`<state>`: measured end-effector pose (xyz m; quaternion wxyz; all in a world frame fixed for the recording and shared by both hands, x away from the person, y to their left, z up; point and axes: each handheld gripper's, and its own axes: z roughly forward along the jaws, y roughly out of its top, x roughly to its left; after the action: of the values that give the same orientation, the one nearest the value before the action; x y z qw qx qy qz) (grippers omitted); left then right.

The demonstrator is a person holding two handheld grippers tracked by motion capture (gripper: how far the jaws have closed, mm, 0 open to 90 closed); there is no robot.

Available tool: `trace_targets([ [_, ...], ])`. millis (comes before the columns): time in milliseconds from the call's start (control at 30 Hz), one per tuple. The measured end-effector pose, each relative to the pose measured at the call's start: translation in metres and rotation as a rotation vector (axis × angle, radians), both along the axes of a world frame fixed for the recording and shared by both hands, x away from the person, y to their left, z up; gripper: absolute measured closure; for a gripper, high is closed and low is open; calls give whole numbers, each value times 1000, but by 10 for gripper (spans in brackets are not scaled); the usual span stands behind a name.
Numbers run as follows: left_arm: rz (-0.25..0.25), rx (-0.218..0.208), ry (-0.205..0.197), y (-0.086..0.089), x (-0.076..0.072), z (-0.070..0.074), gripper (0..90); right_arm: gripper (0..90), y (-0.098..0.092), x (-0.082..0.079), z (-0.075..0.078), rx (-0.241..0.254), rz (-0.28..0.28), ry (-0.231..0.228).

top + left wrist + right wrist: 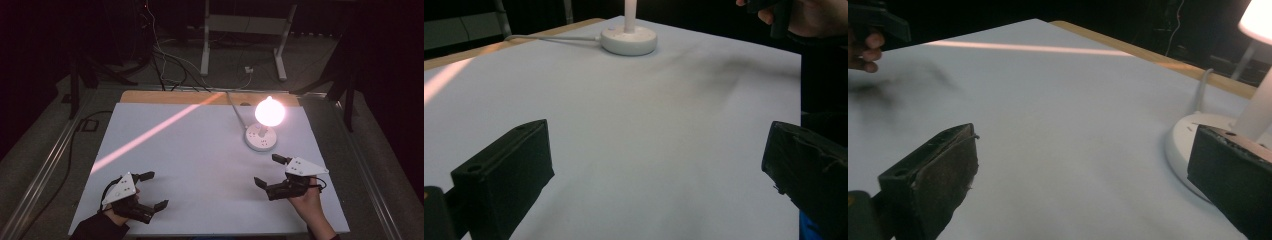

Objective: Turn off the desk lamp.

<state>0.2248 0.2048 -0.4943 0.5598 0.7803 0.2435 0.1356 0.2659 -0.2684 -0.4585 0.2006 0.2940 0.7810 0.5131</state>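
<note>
A small white lamp stands lit on the white sheet [200, 150], its glowing bulb [270, 112] above a round white base [260, 138]. Its cable [236, 112] runs off toward the back. My left gripper [154, 190] rests near the front left corner, open and holding nothing. My right gripper [269, 171] sits at the front right, just short of the lamp base, jaws wide apart and bare. In the left gripper view the base [629, 39] lies far ahead, with the other hand [809, 15] at top right. In the right gripper view the base [1193, 145] shows beside the right jaw.
A bright streak of light [155, 131] crosses the sheet diagonally. The wooden table edge [165, 97] shows behind the sheet. Beyond it are cables [165, 65] on the floor and white frame legs [205, 45]. The room around is dark.
</note>
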Motion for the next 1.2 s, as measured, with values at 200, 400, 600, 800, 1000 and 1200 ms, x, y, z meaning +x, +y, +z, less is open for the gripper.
trace_targets([
  [200,3,0,-1,1,0,0,6,0,-5,7,2,-3,-31,-11],
  [400,3,4,2,0,0,0,6,0,-10,15,4,-28,-66,-27],
  [600,3,4,3,1,0,0,6,0,-16,24,2,-43,-132,-34],
  [800,5,6,3,1,0,0,6,0,-24,37,1,-28,-187,-15],
  [1000,5,6,4,1,0,0,6,0,-34,52,-2,-30,-234,1],
  [1200,12,5,3,1,0,0,6,0,-40,67,-5,-53,-284,-4],
])
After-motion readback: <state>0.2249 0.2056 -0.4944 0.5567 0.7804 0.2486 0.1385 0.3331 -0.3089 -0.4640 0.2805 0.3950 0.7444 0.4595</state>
